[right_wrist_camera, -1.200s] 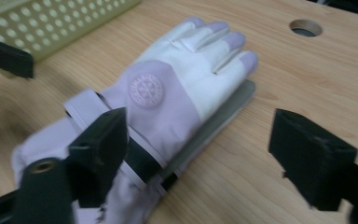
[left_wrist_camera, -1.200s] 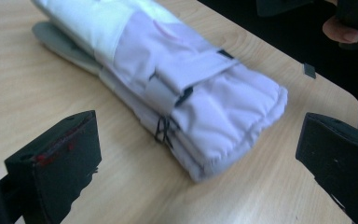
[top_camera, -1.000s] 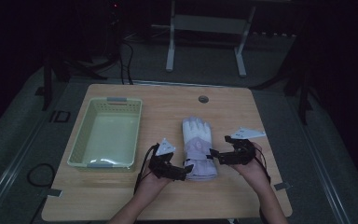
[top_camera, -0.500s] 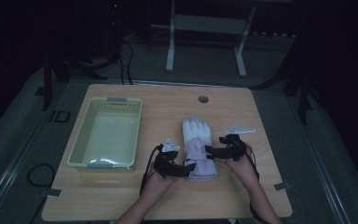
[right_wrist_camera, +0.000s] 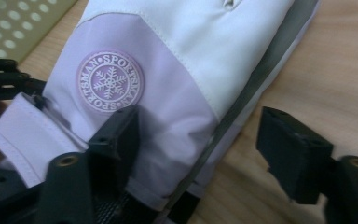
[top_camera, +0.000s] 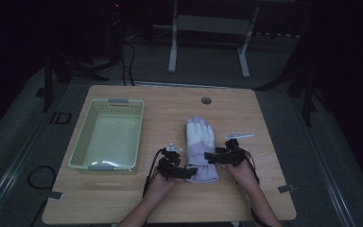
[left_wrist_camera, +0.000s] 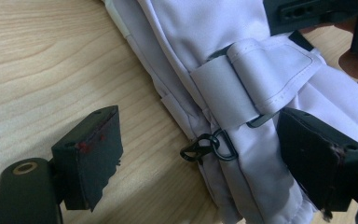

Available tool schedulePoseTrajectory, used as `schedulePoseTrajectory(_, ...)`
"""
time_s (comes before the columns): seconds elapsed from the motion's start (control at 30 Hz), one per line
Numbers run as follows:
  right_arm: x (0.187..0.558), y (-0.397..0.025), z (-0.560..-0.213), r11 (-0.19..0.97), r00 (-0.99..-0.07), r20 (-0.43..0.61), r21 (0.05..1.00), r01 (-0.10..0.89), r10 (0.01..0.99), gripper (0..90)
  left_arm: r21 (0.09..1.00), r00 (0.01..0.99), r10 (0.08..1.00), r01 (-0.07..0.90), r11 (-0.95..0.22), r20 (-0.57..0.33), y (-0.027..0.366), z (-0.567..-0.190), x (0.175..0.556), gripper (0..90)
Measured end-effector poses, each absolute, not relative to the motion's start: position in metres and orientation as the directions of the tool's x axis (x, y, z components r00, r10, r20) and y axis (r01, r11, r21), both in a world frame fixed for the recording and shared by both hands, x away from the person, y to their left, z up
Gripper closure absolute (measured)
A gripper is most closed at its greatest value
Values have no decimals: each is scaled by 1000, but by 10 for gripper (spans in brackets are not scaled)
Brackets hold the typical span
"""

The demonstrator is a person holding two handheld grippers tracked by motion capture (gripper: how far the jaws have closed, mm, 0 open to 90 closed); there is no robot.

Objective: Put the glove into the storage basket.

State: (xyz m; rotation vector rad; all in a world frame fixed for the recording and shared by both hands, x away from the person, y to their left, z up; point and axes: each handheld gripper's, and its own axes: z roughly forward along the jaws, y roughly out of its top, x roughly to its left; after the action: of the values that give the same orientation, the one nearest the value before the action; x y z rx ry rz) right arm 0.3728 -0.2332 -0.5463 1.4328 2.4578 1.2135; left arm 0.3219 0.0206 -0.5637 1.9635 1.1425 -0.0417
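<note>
My left gripper point(left_wrist_camera: 214, 158) was spread wide, straddling the cuff edge of the white and lilac padded ski glove point(top_camera: 200, 146); my right gripper point(right_wrist_camera: 205, 158) was spread too, over the opposite edge. The glove lay flat on the light wooden table point(top_camera: 170, 111), fingers pointing away from me, cuff nearest both grippers.

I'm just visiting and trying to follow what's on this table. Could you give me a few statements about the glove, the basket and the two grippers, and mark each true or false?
1. The glove lies inside the basket. False: it lies on the table, right of the basket.
2. Both the left gripper and the right gripper are open. True.
3. The glove's round patch shows a snowflake. True.
4. The basket holds a second glove. False: nothing shows inside it.
5. A small black clip hangs at the glove's cuff. True.
</note>
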Motion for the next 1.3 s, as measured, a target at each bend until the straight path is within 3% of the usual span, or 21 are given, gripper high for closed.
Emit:
schedulePoseTrajectory(0.13, 373, -234, -551, 249, -568, 378, 627, 738, 732, 471, 654, 605, 687, 716, -246, -404, 18, -564, 323, 215)
schedulePoseTrajectory(0.47, 369, -230, -547, 262, -566, 359, 622, 738, 742, 766, 621, 609, 635, 744, -248, -475, 18, -564, 326, 557)
schedulePoseTrajectory(0.57, 368, -228, -546, 257, -560, 350, 627, 736, 751, 791, 621, 611, 640, 741, -256, -465, 16, -560, 325, 673)
schedulePoseTrajectory(0.67, 366, -227, -545, 252, -557, 343, 633, 732, 756, 800, 623, 619, 640, 735, -267, -456, 15, -557, 324, 715)
schedulePoseTrajectory(0.9, 361, -224, -529, 249, -561, 312, 662, 707, 766, 813, 623, 635, 620, 729, -284, -461, 18, -545, 328, 745)
schedulePoseTrajectory(1.3, 357, -214, -493, 229, -585, 290, 721, 654, 758, 812, 665, 679, 619, 676, -317, -395, 32, -502, 327, 745)
